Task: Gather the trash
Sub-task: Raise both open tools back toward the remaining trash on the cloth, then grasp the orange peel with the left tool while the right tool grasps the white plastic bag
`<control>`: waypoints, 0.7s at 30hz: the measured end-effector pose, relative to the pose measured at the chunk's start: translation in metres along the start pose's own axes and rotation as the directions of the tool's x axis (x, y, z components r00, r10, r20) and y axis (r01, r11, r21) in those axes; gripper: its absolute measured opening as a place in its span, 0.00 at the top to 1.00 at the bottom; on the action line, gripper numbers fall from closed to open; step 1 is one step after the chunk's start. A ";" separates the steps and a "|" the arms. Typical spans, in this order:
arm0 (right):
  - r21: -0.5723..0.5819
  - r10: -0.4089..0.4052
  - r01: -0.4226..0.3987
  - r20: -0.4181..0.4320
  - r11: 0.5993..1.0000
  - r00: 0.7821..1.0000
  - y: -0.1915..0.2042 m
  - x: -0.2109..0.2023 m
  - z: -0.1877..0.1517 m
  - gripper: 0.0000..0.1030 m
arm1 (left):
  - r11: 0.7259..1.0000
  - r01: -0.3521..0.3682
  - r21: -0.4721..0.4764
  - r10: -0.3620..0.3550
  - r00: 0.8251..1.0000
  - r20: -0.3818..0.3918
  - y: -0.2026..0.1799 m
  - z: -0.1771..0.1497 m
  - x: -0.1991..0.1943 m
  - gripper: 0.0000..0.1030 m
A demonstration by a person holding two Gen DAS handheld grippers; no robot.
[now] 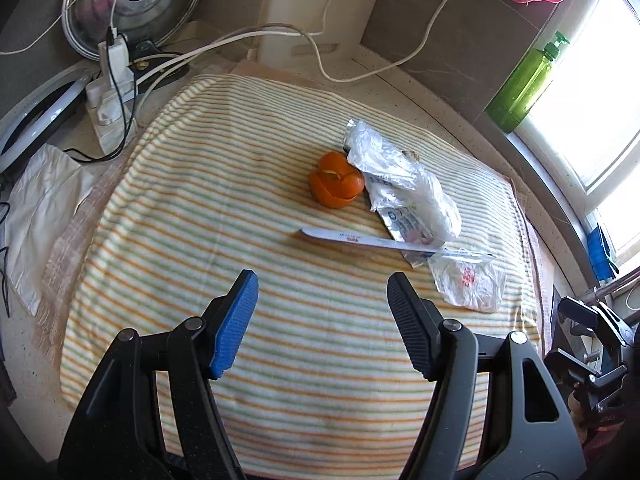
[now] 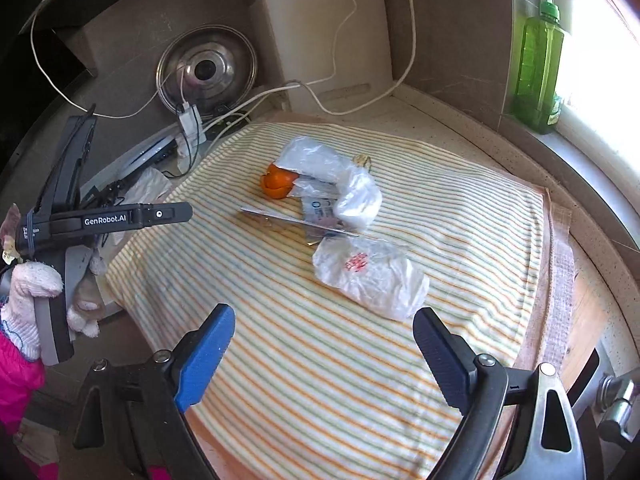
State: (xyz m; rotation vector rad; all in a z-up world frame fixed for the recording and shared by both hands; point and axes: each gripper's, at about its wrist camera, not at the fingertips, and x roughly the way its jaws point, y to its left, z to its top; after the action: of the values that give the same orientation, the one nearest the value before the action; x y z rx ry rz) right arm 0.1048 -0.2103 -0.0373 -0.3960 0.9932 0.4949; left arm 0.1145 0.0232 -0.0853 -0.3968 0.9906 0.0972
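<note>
A: Where does the trash lie?
B: The orange peel [image 1: 335, 184], crumpled plastic bags [image 1: 400, 184] and a long wrapper [image 1: 360, 240] sit mid-towel [image 1: 240, 200] on the tabletop [image 1: 400, 76].
A: And the tongs?
B: Left tongs [image 1: 322, 292] and right tongs [image 2: 324, 328] both gape, empty, above the towel.

Both wrist cameras are looking steeply down from nearby, sharing the striped towel [image 1: 280, 184] [image 2: 460, 216] mid-frame.

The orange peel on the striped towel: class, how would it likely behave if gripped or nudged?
The orange peel curls like an empty shell, so it probably weighs little and would squash under firm pressure. Its rounded shape might rock or roll when nudged, though the striped towel and the crumpled plastic bag leaning against it should limit that.
</note>
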 end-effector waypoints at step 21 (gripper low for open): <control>-0.077 0.003 -0.013 -0.124 0.997 0.992 -0.037 0.076 0.030 0.10 | 0.998 -0.060 0.001 0.060 0.989 -0.136 -0.009 0.060 0.103 0.33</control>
State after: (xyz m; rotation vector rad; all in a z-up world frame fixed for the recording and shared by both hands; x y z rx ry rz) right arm 0.1814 -0.2088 -0.0848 -0.4972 1.0982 0.5223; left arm 0.2213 0.0269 -0.1386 -0.3805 1.1370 0.1276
